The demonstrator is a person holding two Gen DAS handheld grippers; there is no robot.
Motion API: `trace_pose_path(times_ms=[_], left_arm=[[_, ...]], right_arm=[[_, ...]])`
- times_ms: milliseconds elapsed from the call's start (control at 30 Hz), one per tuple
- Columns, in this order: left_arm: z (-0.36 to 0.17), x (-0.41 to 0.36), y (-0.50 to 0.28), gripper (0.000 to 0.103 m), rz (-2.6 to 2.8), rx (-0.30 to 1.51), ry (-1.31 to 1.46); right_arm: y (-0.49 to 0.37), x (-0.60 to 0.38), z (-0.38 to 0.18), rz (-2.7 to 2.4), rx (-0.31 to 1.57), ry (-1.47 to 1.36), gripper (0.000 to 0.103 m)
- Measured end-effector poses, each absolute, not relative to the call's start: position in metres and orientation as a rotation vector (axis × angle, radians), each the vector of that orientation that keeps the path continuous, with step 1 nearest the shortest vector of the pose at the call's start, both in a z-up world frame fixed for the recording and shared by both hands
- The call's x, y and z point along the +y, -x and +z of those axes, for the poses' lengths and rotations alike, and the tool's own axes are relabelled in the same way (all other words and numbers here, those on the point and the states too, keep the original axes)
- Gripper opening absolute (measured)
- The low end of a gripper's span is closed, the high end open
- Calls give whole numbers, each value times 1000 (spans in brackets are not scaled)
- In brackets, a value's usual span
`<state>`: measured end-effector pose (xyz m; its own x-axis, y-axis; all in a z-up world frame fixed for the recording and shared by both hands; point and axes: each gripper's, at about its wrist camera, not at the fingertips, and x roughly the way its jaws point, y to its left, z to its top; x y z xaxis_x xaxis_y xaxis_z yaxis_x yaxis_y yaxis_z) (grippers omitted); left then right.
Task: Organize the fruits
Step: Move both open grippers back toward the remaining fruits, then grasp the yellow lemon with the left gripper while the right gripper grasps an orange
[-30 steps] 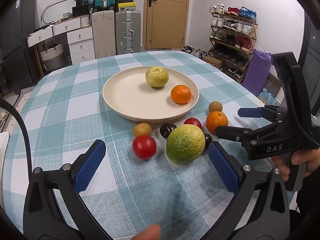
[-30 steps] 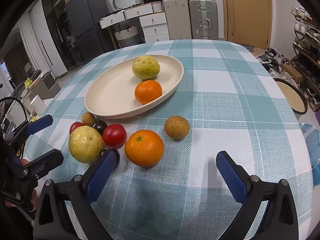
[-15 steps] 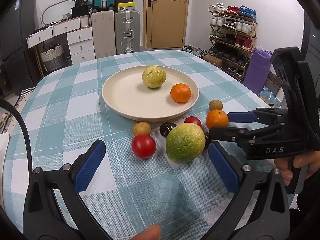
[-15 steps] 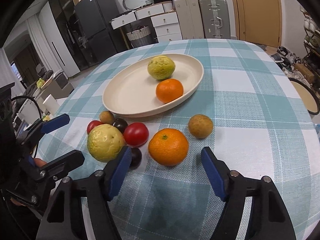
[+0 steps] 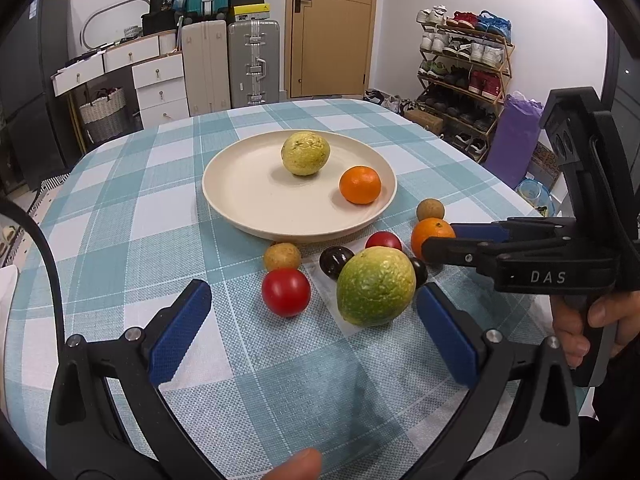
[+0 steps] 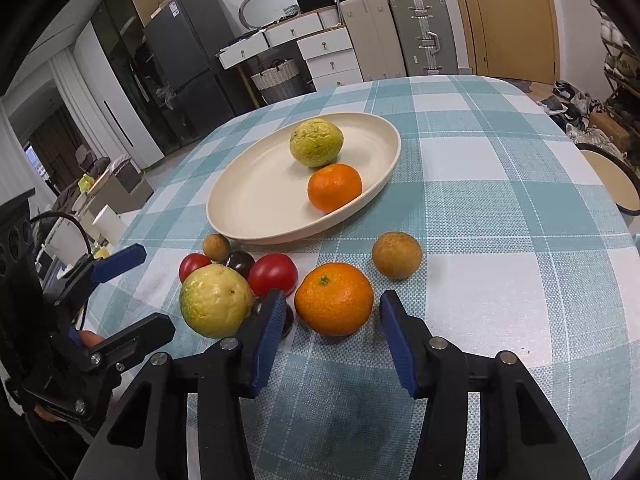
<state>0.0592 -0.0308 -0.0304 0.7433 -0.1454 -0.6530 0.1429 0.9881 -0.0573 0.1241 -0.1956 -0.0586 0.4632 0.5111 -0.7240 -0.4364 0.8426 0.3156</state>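
Note:
A cream plate (image 5: 248, 200) (image 6: 256, 208) holds a yellow-green guava (image 5: 305, 153) (image 6: 316, 142) and a small orange (image 5: 359, 184) (image 6: 334, 187). In front of it on the checked cloth lie a big green guava (image 5: 375, 286) (image 6: 216, 300), red tomatoes (image 5: 285, 291) (image 6: 273, 274), dark plums (image 5: 335, 261), brown longans (image 5: 282, 256) (image 6: 397, 255) and a loose orange (image 6: 333, 298) (image 5: 430, 232). My right gripper (image 6: 332, 336) is open, its pads either side of the loose orange. My left gripper (image 5: 316, 332) is open and empty, just short of the big guava.
The round table drops off at the right (image 6: 624, 240), with a stool (image 6: 608, 176) beyond. Suitcases (image 5: 252, 60), drawers (image 5: 156, 80) and a shoe rack (image 5: 464, 76) stand far behind the table.
My right gripper moved forward to the loose orange and its jaws narrowed around it. My left gripper barely moved.

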Motion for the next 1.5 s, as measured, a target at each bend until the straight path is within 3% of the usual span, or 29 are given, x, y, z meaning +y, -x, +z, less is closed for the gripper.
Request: trace_pose_path(times_ms=[200,467,900,1133,1333,1500], left_arm=[[-30,-31,-59,103,-158,717,4],[-31,-31,-59,103,-163,723,4],[-29,-48,-58,101,-199,708,-52],[-28,-60,-64,69,-259,731,-66],[-33,-75,-67,53,-294,767,-143],[-40,-88,-72,47,-283,799,-227]], right_arm=[[-127,-198,-60,573,929,-109,51],[-128,-192,-62,577,934,-98,41],[-122,-198,-48,595,886,-99,41],[-121,-203,-44,592,887,-106,41],[-121,-208,-42,581,890,-108,41],[-120,-212,-37,583,880,-119,41]])
